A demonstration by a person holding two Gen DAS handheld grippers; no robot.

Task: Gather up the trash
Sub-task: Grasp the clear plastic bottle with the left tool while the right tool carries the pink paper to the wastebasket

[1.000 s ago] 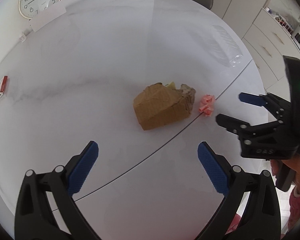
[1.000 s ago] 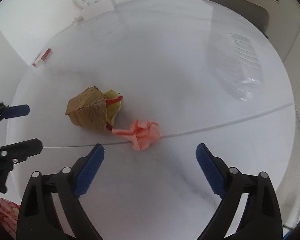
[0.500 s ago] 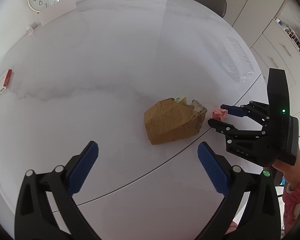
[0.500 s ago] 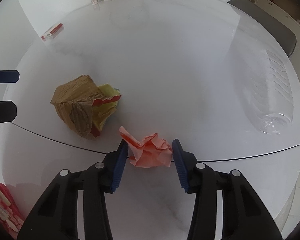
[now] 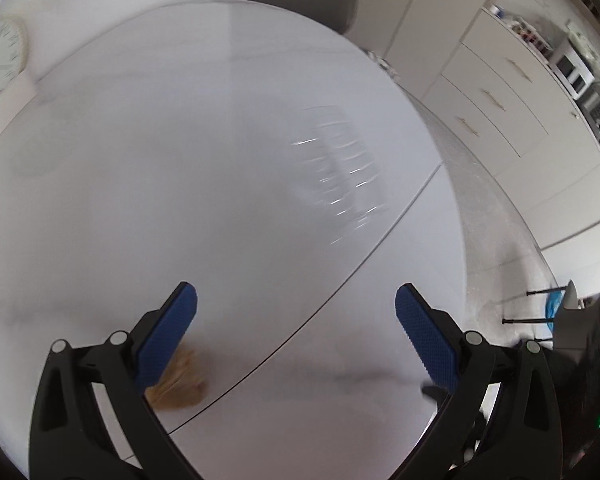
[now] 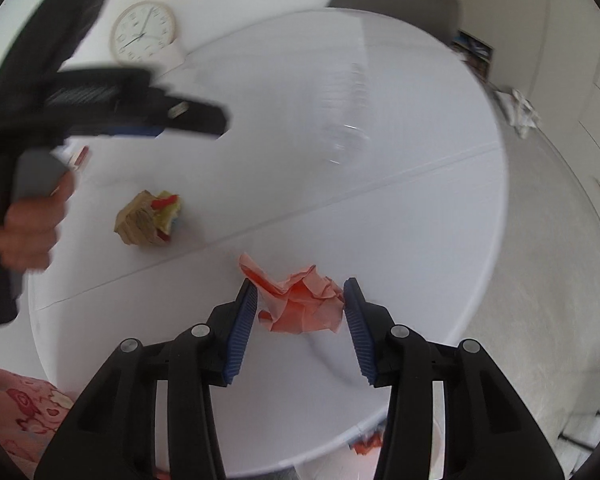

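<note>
right gripper (image 6: 300, 300): I've got it clamped on the crumpled pink paper (image 6: 300, 306), both blue pads pressing its sides; paper is raised above the table (image 6: 380, 208), near the front edge.
left gripper (image 5: 296, 320): my jaws are spread wide with nothing between them, pointing down at the table; view is blurred.
left hand (image 6: 32, 228): seen from the right wrist camera at the left edge, gripping the black handle.
brown cardboard wad (image 6: 148, 220): lies on the table, yellow and red scraps sticking out; well apart from the pink paper, just beyond the table seam. In the left view it shows only as a blur behind my left finger (image 5: 168, 336).
clear plastic bottle (image 5: 336, 172): lying on the far side of the table, blurred.
wall clock (image 6: 143, 31): behind the table.
grey chair (image 6: 404, 0): at the far edge.
</note>
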